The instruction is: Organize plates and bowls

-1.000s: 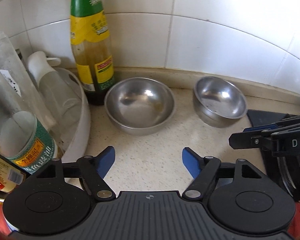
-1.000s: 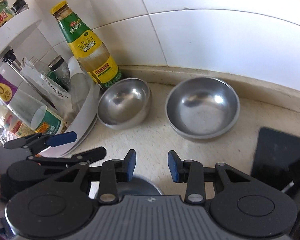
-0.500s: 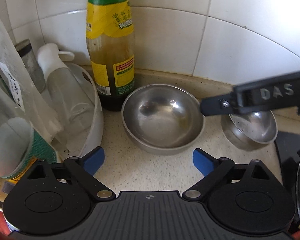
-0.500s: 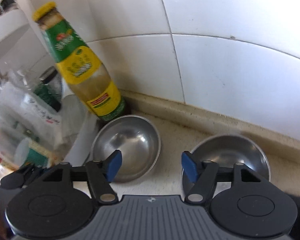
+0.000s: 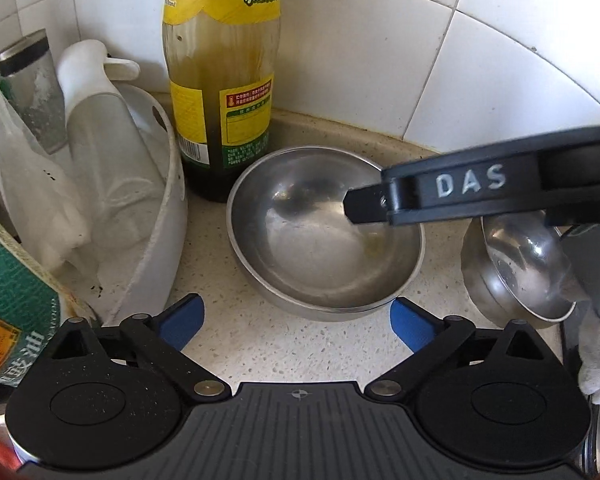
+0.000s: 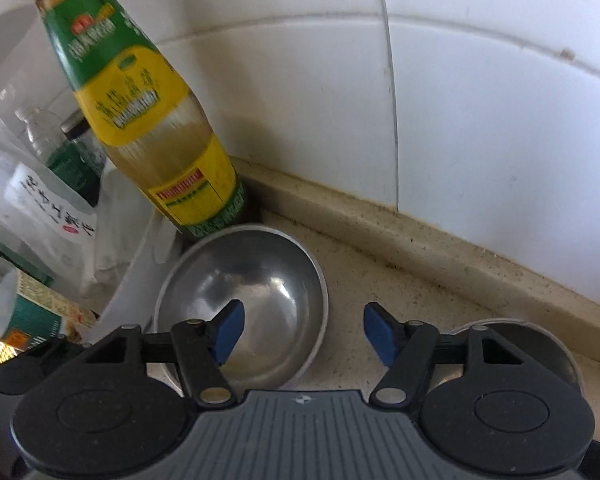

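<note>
Two steel bowls sit on the speckled counter by the tiled wall. The larger bowl [image 5: 324, 232] [image 6: 260, 292] is next to the oil bottle. The smaller bowl [image 5: 516, 272] [image 6: 540, 340] is to its right, mostly hidden behind the gripper in the right wrist view. My left gripper [image 5: 296, 322] is wide and still opening, with the larger bowl's near wall just ahead of its blue pads and nothing pressed. My right gripper [image 6: 304, 332] is closing; the larger bowl's right rim lies between its pads, untouched. One of its fingers [image 5: 460, 192] reaches over that bowl.
A tall oil bottle [image 5: 220, 100] [image 6: 160, 132] stands against the wall behind the larger bowl. A white tub [image 5: 168, 240] packed with bottles and bags lies to the left. A raised counter lip [image 6: 440, 240] runs along the wall. A pale cloth or glove [image 5: 596, 340] shows at the right edge.
Both grippers have moved in toward the wall and the bowls. The left jaws have spread wider. The right jaws have come apart from nearly shut and now straddle the larger bowl's rim.
</note>
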Tool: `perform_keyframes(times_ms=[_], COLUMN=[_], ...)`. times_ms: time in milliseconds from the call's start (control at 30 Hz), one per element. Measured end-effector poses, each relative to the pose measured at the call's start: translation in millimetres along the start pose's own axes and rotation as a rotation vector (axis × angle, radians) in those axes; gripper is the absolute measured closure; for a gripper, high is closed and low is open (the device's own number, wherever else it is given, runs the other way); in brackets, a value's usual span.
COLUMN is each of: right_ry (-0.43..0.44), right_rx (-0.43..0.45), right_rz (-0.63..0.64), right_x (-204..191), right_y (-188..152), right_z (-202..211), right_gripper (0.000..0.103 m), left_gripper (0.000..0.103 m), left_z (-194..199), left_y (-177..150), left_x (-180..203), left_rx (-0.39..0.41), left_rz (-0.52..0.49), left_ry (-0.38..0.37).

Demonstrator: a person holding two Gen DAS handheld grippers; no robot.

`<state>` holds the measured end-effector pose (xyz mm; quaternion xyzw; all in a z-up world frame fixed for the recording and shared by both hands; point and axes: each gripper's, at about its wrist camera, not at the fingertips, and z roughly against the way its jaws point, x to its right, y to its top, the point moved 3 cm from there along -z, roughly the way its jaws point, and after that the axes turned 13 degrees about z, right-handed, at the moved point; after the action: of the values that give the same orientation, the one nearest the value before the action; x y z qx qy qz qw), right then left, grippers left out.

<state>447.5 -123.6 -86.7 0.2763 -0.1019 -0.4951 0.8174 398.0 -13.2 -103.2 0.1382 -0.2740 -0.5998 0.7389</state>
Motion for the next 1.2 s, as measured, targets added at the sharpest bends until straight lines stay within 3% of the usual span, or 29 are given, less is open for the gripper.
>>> perform_keyframes(times_ms=[67, 233, 367, 533, 933, 1033, 1133, 1200], right_ry=[0.014, 0.03, 0.033, 0.065, 0.108, 0.119, 0.106, 0.088], right_rx=[-0.009, 0.0, -0.006, -0.006, 0.013, -0.005, 0.02, 0.028], right_rz=[-0.007, -0.012, 0.041, 0.027, -0.013, -0.02, -0.073, -0.086], right_x=[0, -1, -8, -7, -1, 0, 9, 16], right_y=[0, 3, -2, -8, -22, -22, -15, -7], right_z=[-7, -14, -18, -14, 2, 3, 1, -4], right_gripper=[0.051, 0.051, 0.053, 0.055, 0.055, 0.055, 0.052, 0.042], left_gripper=[0.004, 0.005, 0.005, 0.011, 0.011, 0.011, 0.01, 0.007], left_z=[-3, -6, -2, -9, -3, 2, 3, 2], left_y=[1, 4, 5, 9, -10, -14, -20, -20], left_x=[-2, -2, 4, 5, 7, 4, 3, 5], left_rx=[-0.004, -0.013, 0.029, 0.018, 0.189, 0.195, 0.193, 0.194], left_rz=[0.012, 0.032, -0.017, -0.026, -0.113, -0.135, -0.177, -0.196], left_ry=[-0.011, -0.033, -0.029, -0.069, -0.123, -0.133, -0.124, -0.126])
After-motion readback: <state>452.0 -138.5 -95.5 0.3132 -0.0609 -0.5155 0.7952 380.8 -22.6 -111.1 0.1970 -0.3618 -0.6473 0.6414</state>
